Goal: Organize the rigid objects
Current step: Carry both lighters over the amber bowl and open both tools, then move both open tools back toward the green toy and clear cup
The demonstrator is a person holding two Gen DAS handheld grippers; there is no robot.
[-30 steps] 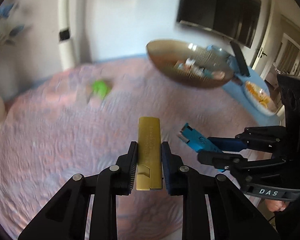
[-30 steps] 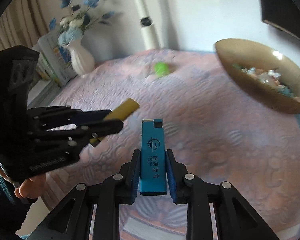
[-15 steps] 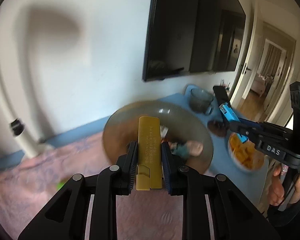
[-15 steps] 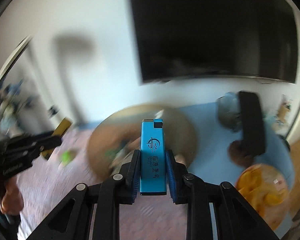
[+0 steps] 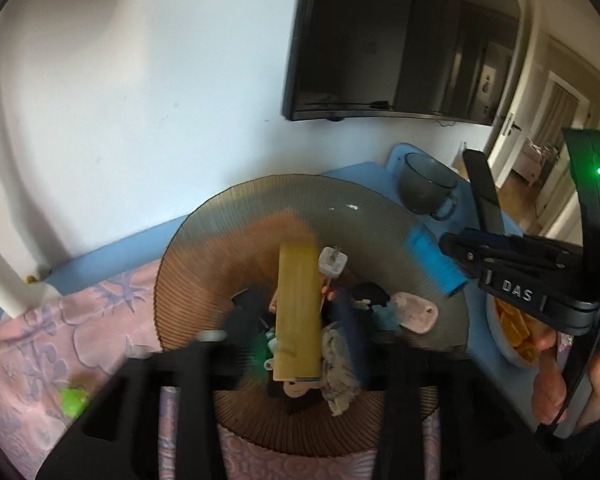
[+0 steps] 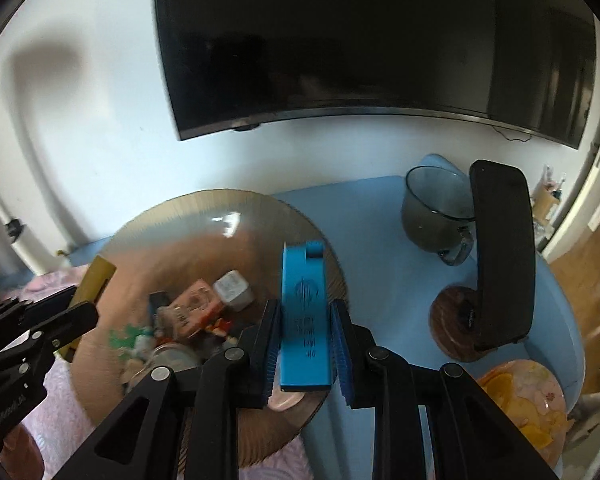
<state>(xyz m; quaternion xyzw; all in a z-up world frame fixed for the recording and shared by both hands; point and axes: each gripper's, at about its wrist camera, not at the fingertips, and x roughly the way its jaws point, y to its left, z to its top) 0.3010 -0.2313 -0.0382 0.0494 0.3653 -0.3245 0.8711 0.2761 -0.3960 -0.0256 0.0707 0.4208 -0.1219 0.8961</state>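
Observation:
A brown ribbed glass bowl (image 5: pixel 204 264) (image 6: pixel 172 232) holds several small items, among them a white plug (image 5: pixel 332 262). My left gripper (image 5: pixel 300 360) (image 6: pixel 86 304) hangs over the bowl. Its jaws are opening, and both blurred fingers stand clear of the gold bar (image 5: pixel 298 312) (image 6: pixel 96 280) between them. My right gripper (image 6: pixel 304 340) (image 5: pixel 456 258) is over the bowl's right rim, shut on an upright blue bar (image 6: pixel 304 320) (image 5: pixel 434 264). Its jaws are just starting to open, with the pads still against the bar.
A grey glass cup (image 6: pixel 432 208), a black phone (image 6: pixel 500 260) on a wooden stand and a plate of orange slices (image 6: pixel 520 400) sit on the blue mat (image 6: pixel 380 240) to the right. A green item (image 5: pixel 74 400) lies on the pink cloth (image 5: pixel 40 340). A wall and a TV (image 6: pixel 360 40) stand behind.
Both grippers swung from over the pink cloth to above the bowl. The left jaws, shut on the gold bar before, have spread away from it.

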